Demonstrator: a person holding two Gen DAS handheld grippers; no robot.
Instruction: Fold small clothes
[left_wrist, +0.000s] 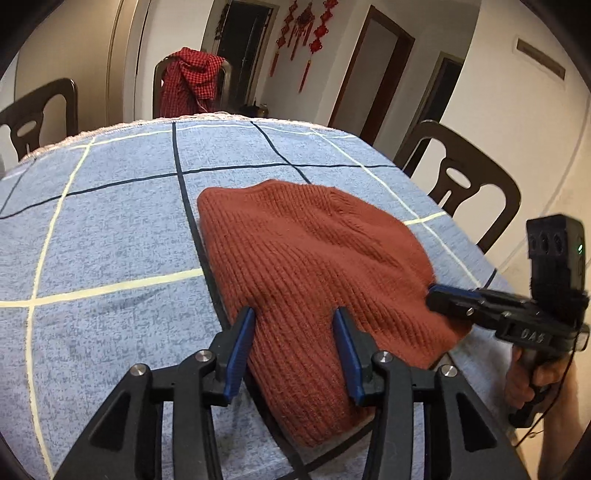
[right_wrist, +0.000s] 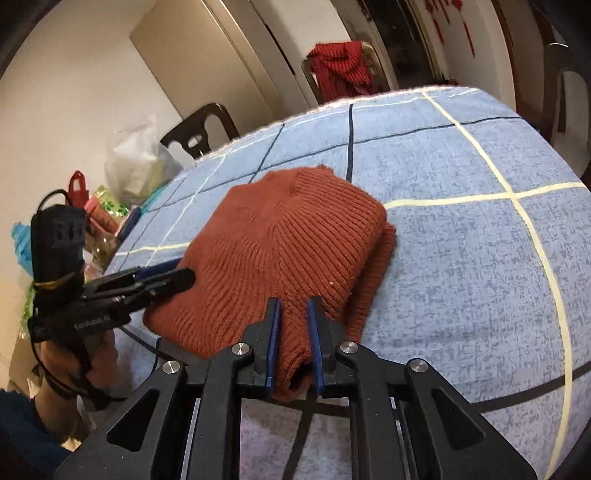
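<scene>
Rust-brown ribbed knit fills my left wrist view: the small knit garment (left_wrist: 314, 280) lies on the blue checked cloth (left_wrist: 110, 240) of the table, at its near right part. My left gripper (left_wrist: 295, 332) has its blue pads (left_wrist: 240, 347) apart, one on either side of the near edge of the knit, which lies loose between them, not pinched. To the right, my right gripper (left_wrist: 439, 295) reaches in at the garment's right edge; from here I cannot tell how its fingers stand. A red checked cloth (left_wrist: 190, 79) hangs over a far chair.

From the right wrist view, the garment (right_wrist: 295, 240) looks already doubled: a second layer shows along its right edge, under the top one. My right gripper (right_wrist: 293, 339) has its pads nearly together, clamped on a tuck of the near edge. My left gripper (right_wrist: 177, 278) comes in from the left at the knit's left edge.

I judge one fold done, and a further fold or smoothing left.
</scene>
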